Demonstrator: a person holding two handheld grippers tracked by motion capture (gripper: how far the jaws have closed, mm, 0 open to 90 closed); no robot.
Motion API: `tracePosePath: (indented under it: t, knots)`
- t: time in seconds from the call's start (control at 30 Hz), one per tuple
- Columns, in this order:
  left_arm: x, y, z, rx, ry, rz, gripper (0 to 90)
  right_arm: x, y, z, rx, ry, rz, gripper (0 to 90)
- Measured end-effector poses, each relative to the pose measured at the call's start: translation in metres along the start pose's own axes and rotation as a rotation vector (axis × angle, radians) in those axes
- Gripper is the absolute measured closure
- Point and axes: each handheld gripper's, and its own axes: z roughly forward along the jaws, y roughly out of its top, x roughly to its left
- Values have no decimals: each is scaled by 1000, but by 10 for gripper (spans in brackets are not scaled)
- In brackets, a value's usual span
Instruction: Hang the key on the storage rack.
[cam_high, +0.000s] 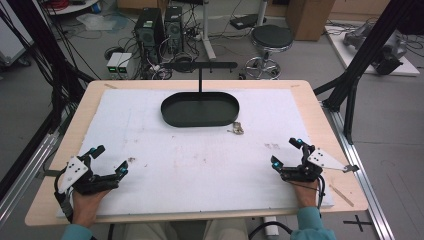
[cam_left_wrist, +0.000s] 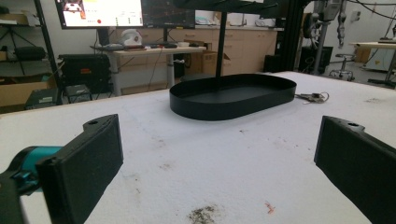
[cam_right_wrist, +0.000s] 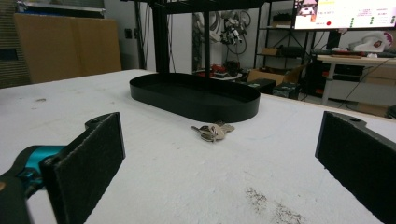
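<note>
A black oval tray (cam_high: 200, 120) with a T-shaped hanger post (cam_high: 200, 75) stands at the back middle of the white mat (cam_high: 200, 160). A small bunch of keys (cam_high: 236, 129) lies on the mat just in front of the tray's right end, also seen as keys (cam_right_wrist: 212, 131) and keys (cam_left_wrist: 313, 97). My left gripper (cam_high: 109, 161) rests near the front left corner, jaws wide open with nothing between them. My right gripper (cam_high: 286, 152) rests near the front right, also open and empty, pointing toward the tray (cam_right_wrist: 196, 100).
The wooden table's edge (cam_high: 50, 200) frames the mat. Behind the table stand computer towers (cam_high: 160, 30), a round stool (cam_high: 270, 42) and tangled cables. Black frame legs (cam_high: 360, 65) rise at the right. The mat carries a few dirt stains (cam_left_wrist: 203, 213).
</note>
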Motion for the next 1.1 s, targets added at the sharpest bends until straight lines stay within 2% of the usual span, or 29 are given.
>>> tracePosePath:
  t: [0.33,0.57,0.67,0.8,0.83,0.87,0.9,0.93,0.97,1.0,1.03,1.1]
  knots:
    - [0,0,0,4,1,5,17,2,0,0,4,-5,-13,5]
    - [0,0,1,14,0,5,17,2,0,0,6,-5,-9,5]
    - [0,1,1,13,0,4,17,0,0,-1,-3,-6,8,5]
    - [1,1,1,15,-1,1,17,-1,5,-1,22,-26,7,5]
    - [1,1,1,15,0,0,17,-4,14,-2,13,-45,17,5]
    - [0,1,1,14,1,-1,17,-4,14,-2,13,-45,17,5]
    - [0,1,1,14,2,0,17,-7,28,-3,-2,-66,23,5]
    - [0,1,1,16,1,0,17,-7,28,-3,-2,-66,23,5]
    - [0,1,1,17,1,1,17,-12,43,-2,18,-73,16,5]
    - [1,1,1,18,2,1,17,-12,43,-2,18,-73,16,5]
    - [1,1,1,18,1,1,17,-17,59,1,52,-69,11,6]
    - [0,1,1,17,2,1,17,-21,75,5,77,-61,3,5]
